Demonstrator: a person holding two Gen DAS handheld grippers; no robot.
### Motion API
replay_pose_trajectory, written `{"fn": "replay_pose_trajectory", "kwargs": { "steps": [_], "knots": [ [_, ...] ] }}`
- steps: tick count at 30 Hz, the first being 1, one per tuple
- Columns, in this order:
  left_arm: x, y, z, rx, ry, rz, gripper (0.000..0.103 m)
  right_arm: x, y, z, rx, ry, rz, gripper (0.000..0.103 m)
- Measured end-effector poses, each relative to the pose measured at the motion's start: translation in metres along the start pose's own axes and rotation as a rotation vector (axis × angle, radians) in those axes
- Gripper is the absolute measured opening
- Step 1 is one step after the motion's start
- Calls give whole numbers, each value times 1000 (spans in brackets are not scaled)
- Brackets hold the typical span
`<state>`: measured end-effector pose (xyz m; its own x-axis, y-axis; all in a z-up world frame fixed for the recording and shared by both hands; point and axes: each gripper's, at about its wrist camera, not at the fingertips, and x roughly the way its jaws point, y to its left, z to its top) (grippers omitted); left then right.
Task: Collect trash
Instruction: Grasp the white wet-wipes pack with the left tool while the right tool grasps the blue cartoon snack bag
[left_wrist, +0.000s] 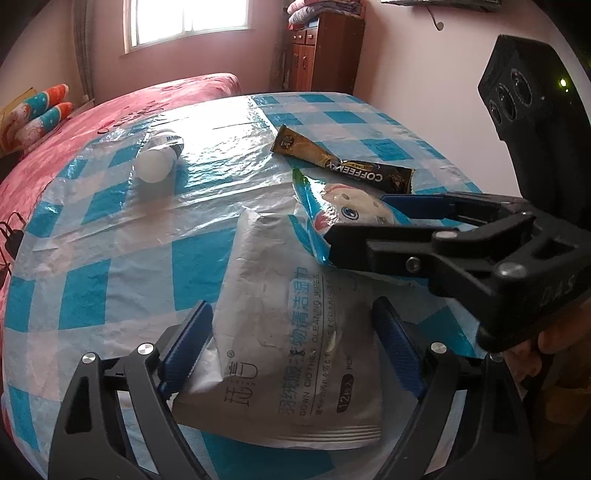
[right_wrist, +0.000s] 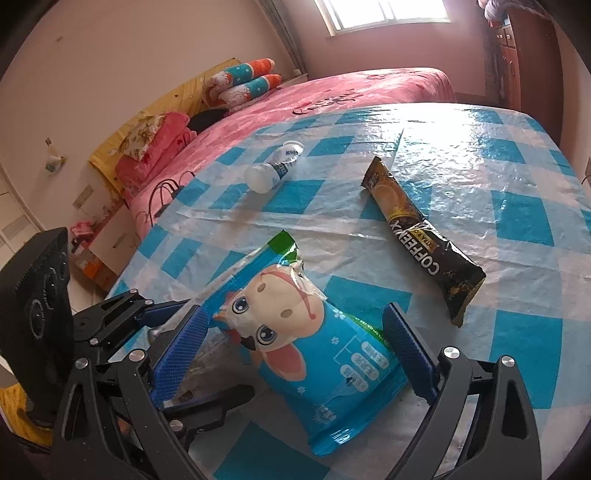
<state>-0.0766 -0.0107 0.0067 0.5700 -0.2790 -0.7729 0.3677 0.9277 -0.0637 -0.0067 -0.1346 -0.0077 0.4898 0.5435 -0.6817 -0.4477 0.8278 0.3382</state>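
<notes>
Beneath the cow pouch (right_wrist: 314, 354), the wipes pack (left_wrist: 291, 332) lies partly hidden.

Beyond the jaws, a blue-and-white checked tablecloth (left_wrist: 122, 236) under clear plastic, spread wide and catching glare from a bright window (left_wrist: 184, 18). Past the far edge of it, a pink bed (right_wrist: 369, 88) with rolled cartoon pillows (right_wrist: 243, 81) at the head (orange ends, teal bands) and folded pink blankets (right_wrist: 159, 147) beside them. Farther ahead, right of the window, a wooden cabinet (left_wrist: 325, 51) with bedding stacked on top.
</notes>
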Motion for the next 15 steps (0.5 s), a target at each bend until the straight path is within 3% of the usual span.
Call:
{"fn": "replay_pose_trajectory", "kwargs": {
  "steps": [5, 13, 15],
  "knots": [
    [-1, 0, 0, -6, -14, 19, 78, 2, -1, 0, 5, 10, -13, 94],
    [-6, 8, -2, -56, -42, 46, 67, 5, 0, 0, -2, 15, -60, 74],
    [-8, 11, -3, -73, -49, 45, 60, 5, 0, 0, -1, 15, -62, 70]
  ]
}}
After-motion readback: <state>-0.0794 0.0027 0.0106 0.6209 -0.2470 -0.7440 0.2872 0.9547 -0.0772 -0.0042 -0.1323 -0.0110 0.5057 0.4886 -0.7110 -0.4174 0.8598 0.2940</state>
